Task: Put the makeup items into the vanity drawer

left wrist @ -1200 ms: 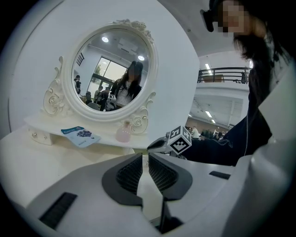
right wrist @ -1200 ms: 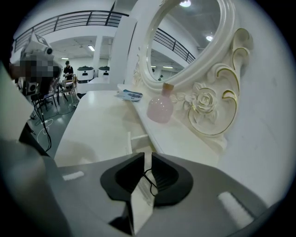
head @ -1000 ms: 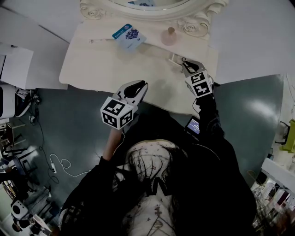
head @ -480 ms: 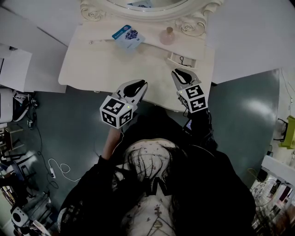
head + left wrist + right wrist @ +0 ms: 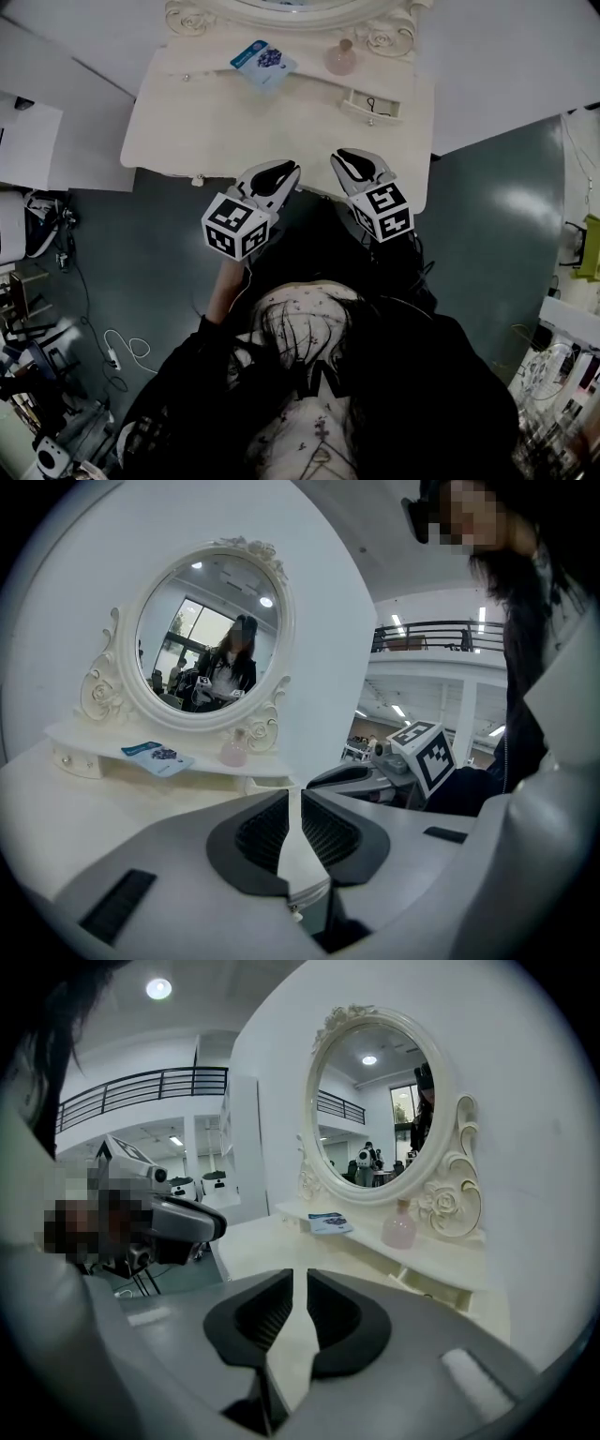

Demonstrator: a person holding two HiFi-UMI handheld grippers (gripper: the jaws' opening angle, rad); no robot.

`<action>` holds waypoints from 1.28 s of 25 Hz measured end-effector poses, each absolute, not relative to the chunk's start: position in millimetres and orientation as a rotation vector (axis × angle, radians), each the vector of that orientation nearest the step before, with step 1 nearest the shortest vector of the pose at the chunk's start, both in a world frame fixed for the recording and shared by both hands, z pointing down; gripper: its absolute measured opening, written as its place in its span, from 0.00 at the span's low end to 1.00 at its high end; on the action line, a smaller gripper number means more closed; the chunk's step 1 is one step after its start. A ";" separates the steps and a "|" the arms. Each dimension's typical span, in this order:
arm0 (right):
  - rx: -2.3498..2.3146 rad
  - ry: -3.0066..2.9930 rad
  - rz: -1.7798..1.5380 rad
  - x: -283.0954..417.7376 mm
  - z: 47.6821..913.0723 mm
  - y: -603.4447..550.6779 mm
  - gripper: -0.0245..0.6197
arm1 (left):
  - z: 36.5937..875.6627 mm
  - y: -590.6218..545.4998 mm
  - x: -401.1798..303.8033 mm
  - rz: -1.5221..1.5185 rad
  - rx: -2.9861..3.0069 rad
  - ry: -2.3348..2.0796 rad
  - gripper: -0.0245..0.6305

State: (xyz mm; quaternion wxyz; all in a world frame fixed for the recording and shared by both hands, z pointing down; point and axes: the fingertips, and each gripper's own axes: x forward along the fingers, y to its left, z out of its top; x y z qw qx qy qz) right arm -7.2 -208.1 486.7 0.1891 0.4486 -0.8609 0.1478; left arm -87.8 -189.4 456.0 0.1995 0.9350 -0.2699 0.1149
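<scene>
The cream vanity [image 5: 234, 122] carries a blue packet [image 5: 262, 61] [image 5: 155, 755] [image 5: 330, 1223] and a pink bottle [image 5: 339, 58] [image 5: 232, 752] [image 5: 400, 1227] on its raised shelf under the oval mirror [image 5: 211, 635]. A small drawer [image 5: 373, 103] [image 5: 428, 1283] at the shelf's right stands pulled out, with a thin dark loop showing in it. My left gripper [image 5: 293, 169] [image 5: 292, 794] hovers at the table's front edge, jaws shut and empty. Beside it, my right gripper [image 5: 338, 156] [image 5: 300, 1274] also hangs over the front edge, shut on nothing.
White wall panels flank the vanity. Teal floor surrounds it, with cables [image 5: 117, 347] and equipment at the left and a shelf of small items [image 5: 562, 375] at the lower right. My dark sleeves and hair fill the bottom of the head view.
My right gripper drew back from the small drawer toward the table's front edge, ending beside the left gripper. The drawer stays pulled out. The left gripper hardly moved.
</scene>
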 end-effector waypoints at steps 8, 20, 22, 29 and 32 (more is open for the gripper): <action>1.337 -2.387 0.519 -23.0 496.0 -144.4 0.12 | 482.1 -143.4 -89.4 0.332 2.586 -0.614 0.10; 1.289 -2.380 0.484 -36.5 493.5 -119.1 0.09 | 476.4 -118.8 -99.1 0.279 2.587 -0.650 0.10; 1.267 -2.405 0.458 -41.6 488.6 -118.3 0.09 | 472.4 -119.3 -104.4 0.271 2.590 -0.692 0.10; 1.241 -2.460 0.420 -33.8 476.4 -80.4 0.06 | 465.2 -88.2 -97.3 0.272 2.582 -0.763 0.10; 1.245 -2.467 0.427 -17.4 475.7 -54.1 0.06 | 463.4 -62.3 -78.3 0.279 2.583 -0.754 0.10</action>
